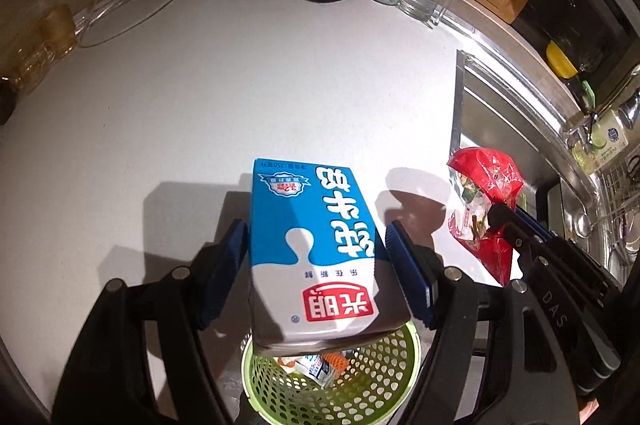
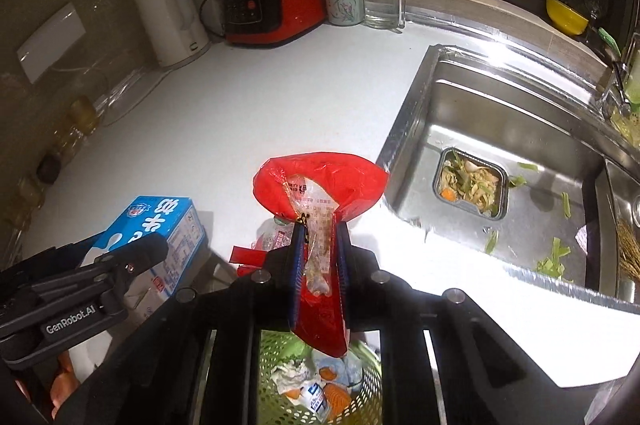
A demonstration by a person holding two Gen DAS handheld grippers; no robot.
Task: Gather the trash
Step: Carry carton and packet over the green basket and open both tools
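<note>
Left wrist view: left gripper [image 1: 316,265] clamps the milk carton [image 1: 312,245] above the green basket [image 1: 384,381] at the countertop's [image 1: 240,85] near edge; right gripper [image 2: 320,261], narrow, pinches the red bag [image 2: 320,181]. Centre both over the basket's rim before letting go.

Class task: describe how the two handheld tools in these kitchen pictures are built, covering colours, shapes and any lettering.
Both tools have black frames studded with round silver bolt heads and two flat fingers faced with ribbed blue pads. The left tool bears white "GenRobot.AI" lettering on its side; the right tool shows the white letters "DAS". No cables or sleeves are visible.
</note>
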